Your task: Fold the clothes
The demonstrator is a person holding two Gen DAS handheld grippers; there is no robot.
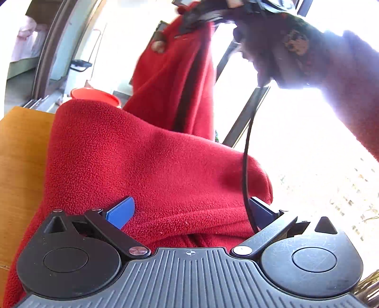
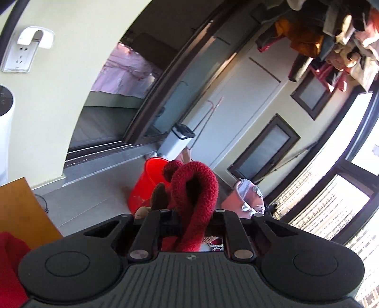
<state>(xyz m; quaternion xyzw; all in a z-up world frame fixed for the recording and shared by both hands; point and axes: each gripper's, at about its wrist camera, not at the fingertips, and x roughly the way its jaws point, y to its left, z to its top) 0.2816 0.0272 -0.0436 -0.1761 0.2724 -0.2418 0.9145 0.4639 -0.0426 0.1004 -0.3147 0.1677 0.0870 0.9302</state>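
A red fleece garment [image 1: 154, 165] lies heaped on the wooden table [image 1: 21, 154]. My left gripper [image 1: 190, 210] rests on it, its blue pads [image 1: 120, 212] wide apart and the fleece bulging between them without being pinched. One end of the garment [image 1: 170, 78] hangs lifted at the top of the left wrist view, held by my right gripper [image 1: 203, 15] in a gloved hand [image 1: 272, 47]. In the right wrist view the right gripper [image 2: 191, 220] is shut on a thick red fold [image 2: 196, 187] that loops out past its fingers. A brown trim piece [image 2: 158, 194] shows beside the fold.
A red bucket [image 2: 144, 184] stands on the floor beyond the table corner [image 2: 21, 208], with a white bin [image 2: 175, 144] and a pink bag [image 2: 246, 199] nearby. Clothes hang overhead [image 2: 331, 35]. A black cable [image 1: 246, 154] dangles over the fleece. Bright windows fill the right.
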